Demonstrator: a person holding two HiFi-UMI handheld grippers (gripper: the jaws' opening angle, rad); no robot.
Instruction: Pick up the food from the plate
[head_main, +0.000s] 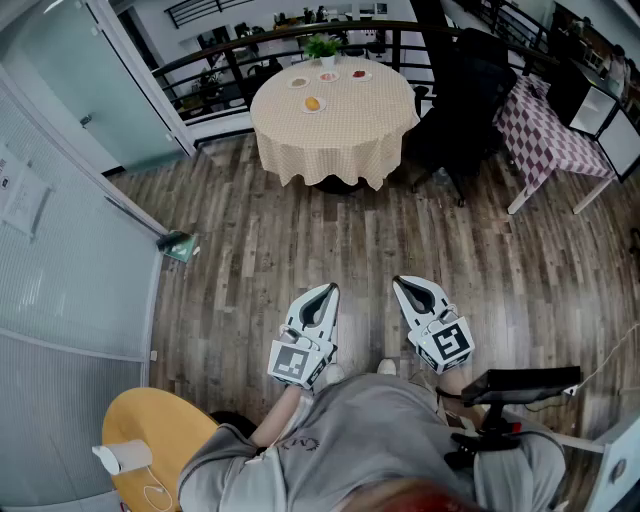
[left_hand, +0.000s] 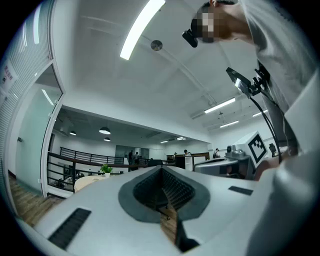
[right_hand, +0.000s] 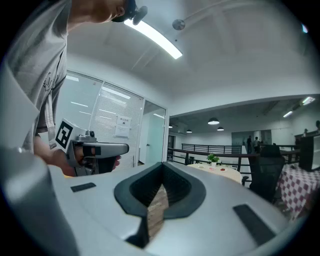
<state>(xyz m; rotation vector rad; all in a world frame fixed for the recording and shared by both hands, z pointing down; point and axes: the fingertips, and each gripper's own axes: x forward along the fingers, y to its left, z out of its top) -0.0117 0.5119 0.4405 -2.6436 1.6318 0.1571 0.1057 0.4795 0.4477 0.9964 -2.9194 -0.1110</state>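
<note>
Standing well back from the round tabletop draped in a beige checked cloth (head_main: 345, 125), the person holds both tools out over the grey-brown wooden plank floor (head_main: 300, 235).

Left claw (head_main: 323, 296): white body, marker cube at its rear, tips pointing toward the far tabletop. In the left gripper view the left claw (left_hand: 162, 172) has its dark ribbed pads brought together at the tip. Nothing between them, only a sliver of floor seen below.

Right claw (head_main: 410, 292): just beside the left, roughly parallel. In the right gripper view the right claw (right_hand: 161, 170) is likewise pressed closed and empty.

Task item: an orange piece of food (head_main: 312, 103) sits on a small white plate (head_main: 305, 107) near the front-left edge of the cloth. Three more small white dishes (head_main: 328, 76) sit further back, contents too small to name. A small green potted plant (head_main: 322, 45) stands at the far edge. All of it is well apart from both claws.

Surroundings: black office chair (head_main: 470, 90) to the right of the tabletop, a purple-and-white checked table (head_main: 550, 130) beyond it, and a yellow round table (head_main: 160, 425) at lower left beside the person.
</note>
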